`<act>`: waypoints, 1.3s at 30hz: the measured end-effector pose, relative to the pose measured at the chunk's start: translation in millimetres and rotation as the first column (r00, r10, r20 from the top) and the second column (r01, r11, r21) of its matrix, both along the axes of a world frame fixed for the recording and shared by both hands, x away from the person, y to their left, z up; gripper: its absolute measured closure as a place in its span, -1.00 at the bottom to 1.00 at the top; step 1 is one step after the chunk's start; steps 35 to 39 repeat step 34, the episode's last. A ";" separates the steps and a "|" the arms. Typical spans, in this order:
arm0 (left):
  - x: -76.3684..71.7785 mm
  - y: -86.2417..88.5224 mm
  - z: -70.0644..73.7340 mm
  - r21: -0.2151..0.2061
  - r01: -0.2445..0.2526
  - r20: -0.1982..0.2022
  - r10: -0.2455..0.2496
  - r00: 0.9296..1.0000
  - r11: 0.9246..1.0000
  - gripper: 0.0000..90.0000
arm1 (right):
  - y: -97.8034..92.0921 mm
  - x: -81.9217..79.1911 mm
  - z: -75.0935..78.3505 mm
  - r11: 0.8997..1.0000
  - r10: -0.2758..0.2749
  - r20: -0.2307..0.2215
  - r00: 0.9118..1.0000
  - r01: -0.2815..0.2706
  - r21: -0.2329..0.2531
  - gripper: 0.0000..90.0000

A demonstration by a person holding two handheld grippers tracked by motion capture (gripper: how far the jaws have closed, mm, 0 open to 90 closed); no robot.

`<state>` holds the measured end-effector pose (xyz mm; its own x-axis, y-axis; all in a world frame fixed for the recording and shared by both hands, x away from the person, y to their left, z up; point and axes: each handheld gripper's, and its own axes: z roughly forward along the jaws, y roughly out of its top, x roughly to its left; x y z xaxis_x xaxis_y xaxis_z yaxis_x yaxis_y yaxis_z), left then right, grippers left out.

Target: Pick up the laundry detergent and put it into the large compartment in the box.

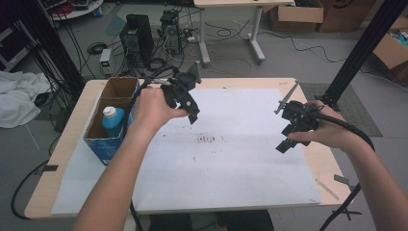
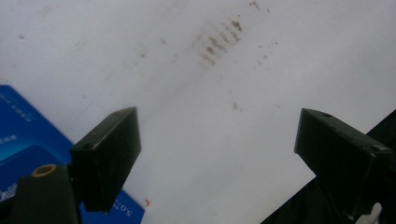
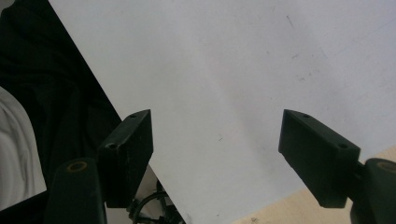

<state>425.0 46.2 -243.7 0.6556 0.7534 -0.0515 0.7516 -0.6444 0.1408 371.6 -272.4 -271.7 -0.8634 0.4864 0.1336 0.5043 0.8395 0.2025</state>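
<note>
We hold our left tongs (image 1: pixel 185 94) in the air with the jaws wide apart and nothing between them; just to their left stands the open blue-sided cardboard box (image 1: pixel 111 120) holding a blue plastic bottle with a white cap (image 1: pixel 112 120). Below and between the two tongs lies the white paper sheet (image 1: pixel 231 159) on the pale wooden counter (image 1: pixel 72 125), with a patch of brown smudges (image 1: pixel 207 139) right of the left tongs. Our right tongs (image 1: pixel 293 127) hang well apart from the left, jaws spread just as wide and empty.
</note>
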 end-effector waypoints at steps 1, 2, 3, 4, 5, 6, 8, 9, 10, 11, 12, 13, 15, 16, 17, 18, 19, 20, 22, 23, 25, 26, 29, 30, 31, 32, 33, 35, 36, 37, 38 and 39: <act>0.4 -3.0 -1.6 0.006 0.015 -0.001 -0.015 1.000 1.000 -0.66 | 0.0 0.1 -0.1 1.000 0.002 0.000 1.000 -0.002 0.000 -0.42; 0.1 -6.5 -3.6 0.007 0.015 0.002 -0.015 1.000 1.000 -0.66 | 0.0 0.0 -0.1 1.000 0.001 0.000 1.000 -0.001 0.000 -0.42; 0.1 -9.4 -5.3 0.010 0.022 0.003 -0.022 1.000 1.000 -0.66 | -0.1 0.2 -0.4 1.000 0.004 0.001 1.000 -0.004 0.002 -0.42; 0.5 -11.8 -6.8 0.010 0.028 -0.001 -0.028 1.000 1.000 -0.66 | -0.1 0.2 -0.7 1.000 0.003 0.000 1.000 -0.003 0.004 -0.42; 0.5 -14.2 -8.5 0.006 0.028 -0.001 -0.028 1.000 1.000 -0.66 | -0.2 0.3 -0.7 1.000 0.003 0.000 1.000 -0.003 0.002 -0.42; 0.5 -16.5 -9.8 0.008 0.034 0.004 -0.034 0.999 0.999 -0.66 | -0.3 0.3 -1.1 1.000 0.002 0.000 1.000 -0.002 0.004 -0.42; 0.8 -20.1 -12.6 0.014 0.040 0.001 -0.040 0.999 0.999 -0.66 | -0.6 0.2 -1.5 1.000 0.003 -0.002 1.000 -0.003 0.003 -0.42; 1.1 -21.5 -13.9 0.017 0.044 -0.004 -0.044 0.999 0.999 -0.66 | -0.8 0.2 -1.6 1.000 0.001 -0.003 1.000 -0.001 0.002 -0.42; 1.1 -22.4 -14.6 0.020 0.046 -0.006 -0.046 0.999 0.999 -0.66 | -1.5 0.3 -2.0 1.000 0.001 -0.003 1.000 -0.001 0.002 -0.42; 1.0 -23.6 -15.5 0.022 0.046 -0.008 -0.046 0.999 0.999 -0.66 | -1.7 0.1 -2.1 1.000 -0.003 -0.004 1.000 0.003 0.002 -0.42; 1.0 -24.4 -15.8 0.022 0.049 -0.007 -0.049 0.999 0.999 -0.66 | -2.1 0.0 -2.2 1.000 -0.004 -0.005 1.000 0.004 0.000 -0.42; 1.0 -25.0 -15.8 0.023 0.048 -0.003 -0.048 0.999 0.999 -0.66 | -2.7 0.1 -2.4 1.000 -0.006 -0.005 1.000 0.006 0.000 -0.42; 1.1 -25.9 -15.9 0.024 0.052 -0.002 -0.052 0.999 0.998 -0.66 | -3.8 0.2 -2.5 1.000 -0.005 -0.003 1.000 0.005 0.002 -0.42; 0.9 -26.4 -16.1 0.025 0.051 -0.001 -0.051 0.999 0.998 -0.66 | -4.0 0.0 -2.5 1.000 -0.008 -0.004 1.000 0.008 0.002 -0.42; 0.7 -26.8 -16.2 0.030 0.052 0.001 -0.052 0.999 0.998 -0.66 | -4.2 -0.1 -2.6 1.000 -0.008 -0.004 1.000 0.008 0.002 -0.42; 0.6 -27.1 -16.8 0.030 0.054 -0.002 -0.054 0.999 0.998 -0.66 | -4.5 0.0 -2.9 1.000 -0.004 -0.003 1.000 0.004 0.004 -0.42; 0.8 -27.1 -16.8 0.035 0.060 -0.005 -0.060 0.998 0.998 -0.66 | -4.4 -0.1 -3.3 1.000 -0.004 -0.005 1.000 0.004 0.004 -0.42; 0.7 -27.2 -16.9 0.038 0.059 -0.002 -0.059 0.998 0.998 -0.66 | -4.4 -0.1 -3.5 1.000 -0.004 -0.006 1.000 0.004 0.004 -0.42; 0.5 -27.4 -17.6 0.037 0.053 -0.001 -0.053 0.999 0.998 -0.66 | -4.0 -0.3 -4.0 1.000 -0.007 -0.008 1.000 0.007 0.003 -0.42; 0.6 -27.3 -17.7 0.040 0.053 0.001 -0.053 0.999 0.998 -0.66 | -3.9 -0.4 -4.2 1.000 -0.007 -0.009 1.000 0.007 0.004 -0.42; 0.5 -27.0 -17.4 0.039 0.053 0.002 -0.053 0.999 0.998 -0.66 | -3.5 -0.3 -4.6 1.000 -0.003 -0.009 1.000 0.003 0.003 -0.42; 0.4 -26.8 -17.3 0.041 0.051 0.002 -0.051 0.999 0.998 -0.66 | -3.4 -0.3 -4.6 1.000 -0.003 -0.008 1.000 0.003 0.002 -0.42; 0.3 -26.1 -16.7 0.042 0.045 0.009 -0.045 0.999 0.998 -0.68 | -2.9 -0.6 -4.4 1.000 -0.006 -0.009 1.000 0.006 0.002 -0.42; 0.2 -25.9 -16.5 0.042 0.044 0.010 -0.045 0.999 0.998 -0.68 | -2.9 -0.7 -4.2 1.000 -0.005 -0.009 1.000 0.005 0.003 -0.42; 0.2 -25.6 -16.4 0.044 0.044 0.012 -0.044 0.999 0.998 -0.69 | -2.9 -0.7 -4.1 1.000 -0.005 -0.008 1.000 0.005 0.005 -0.42; 0.6 -25.2 -16.0 0.049 0.048 0.009 -0.049 0.999 0.998 -0.69 | -2.9 -0.5 -4.1 1.000 -0.005 -0.007 1.000 0.005 0.007 -0.42; 0.9 -24.9 -16.2 0.049 0.050 0.010 -0.050 0.999 0.998 -0.69 | -2.9 -0.5 -4.0 1.000 -0.006 -0.007 1.000 0.006 0.007 -0.43; 0.8 -24.9 -16.3 0.049 0.047 0.011 -0.047 0.999 0.998 -0.69 | -3.1 -0.3 -4.2 1.000 -0.006 -0.006 1.000 0.006 0.007 -0.42; 0.8 -24.9 -16.3 0.049 0.047 0.011 -0.047 0.999 0.998 -0.69 | -3.1 -0.3 -4.2 1.000 -0.006 -0.006 1.000 0.006 0.007 -0.42; 0.8 -24.9 -16.3 0.049 0.047 0.011 -0.047 0.999 0.998 -0.69 | -3.1 -0.3 -4.2 1.000 -0.006 -0.006 1.000 0.006 0.007 -0.42; 0.8 -24.9 -16.3 0.049 0.047 0.011 -0.047 0.999 0.998 -0.69 | -3.1 -0.3 -4.2 1.000 -0.006 -0.006 1.000 0.006 0.007 -0.42; 0.8 -24.9 -16.3 0.049 0.047 0.011 -0.047 0.999 0.998 -0.69 | -3.1 -0.3 -4.2 1.000 -0.006 -0.006 1.000 0.006 0.007 -0.42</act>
